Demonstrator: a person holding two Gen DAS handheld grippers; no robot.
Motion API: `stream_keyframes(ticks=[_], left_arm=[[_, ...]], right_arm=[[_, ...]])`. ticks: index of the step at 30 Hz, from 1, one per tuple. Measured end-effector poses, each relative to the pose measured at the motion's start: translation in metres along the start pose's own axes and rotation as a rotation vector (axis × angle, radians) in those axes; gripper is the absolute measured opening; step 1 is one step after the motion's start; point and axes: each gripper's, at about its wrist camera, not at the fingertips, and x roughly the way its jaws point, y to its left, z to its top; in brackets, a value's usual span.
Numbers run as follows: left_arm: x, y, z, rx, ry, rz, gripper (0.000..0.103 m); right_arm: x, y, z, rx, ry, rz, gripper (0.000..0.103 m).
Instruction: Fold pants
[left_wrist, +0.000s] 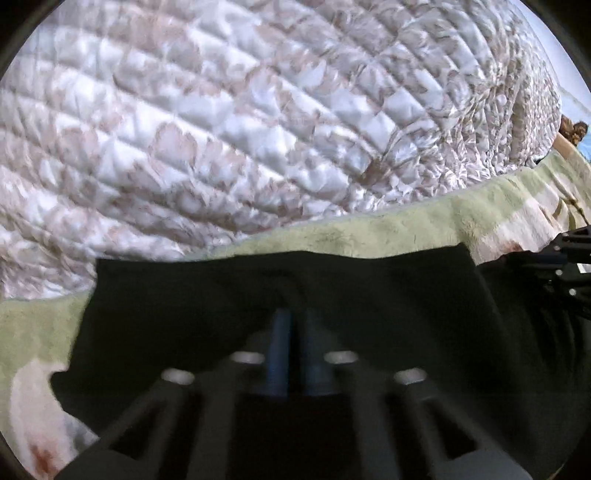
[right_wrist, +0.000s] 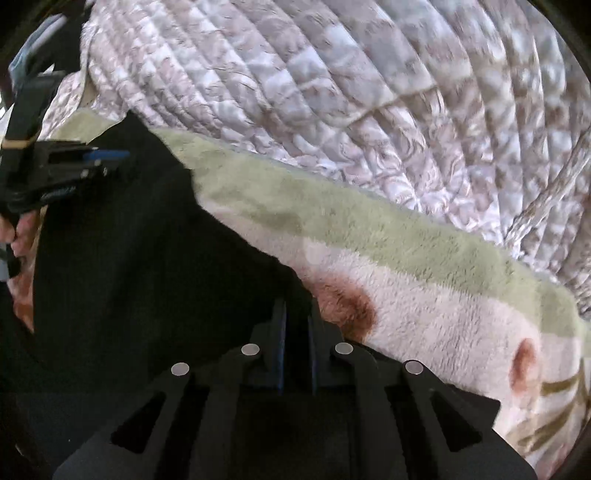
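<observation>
Pants lie on fleece blanket. Quilt behind the pants, beyond the blanket edge. Left gripper over the pants' near part; right gripper at the pants' right edge.

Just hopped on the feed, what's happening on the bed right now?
A person is folding black pants on a green and cream fleece blanket spread over a quilted bedspread. Both handheld grippers are pinched on the fabric: the left gripper holds one edge of it and the right gripper another. The fold looks underway, not finished.
</observation>
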Motion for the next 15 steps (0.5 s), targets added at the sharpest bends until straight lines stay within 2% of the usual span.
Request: stream_keyframes(ticks=[4, 9, 13, 15], left_arm=[[-0.03, 0.005, -0.003, -0.027, -0.047, 0.021, 0.004], [-0.1, 0.02, -0.026, -0.097, -0.147, 0.003, 0.004], [-0.163, 0.021, -0.065, -0.143, -0.216, -0.039, 0.004], [-0.19, 0.019, -0.091, -0.162, -0.233, -0.061, 0.004]], right_arm=[[-0.035, 0.006, -0.003, 0.022, -0.079, -0.014, 0.008], [-0.103, 0.023, -0.023, 0.045, -0.188, -0.009, 0.008], [-0.159, 0.048, -0.063, 0.095, -0.255, 0.014, 0.008], [-0.181, 0.061, -0.095, 0.14, -0.264, 0.027, 0.008]])
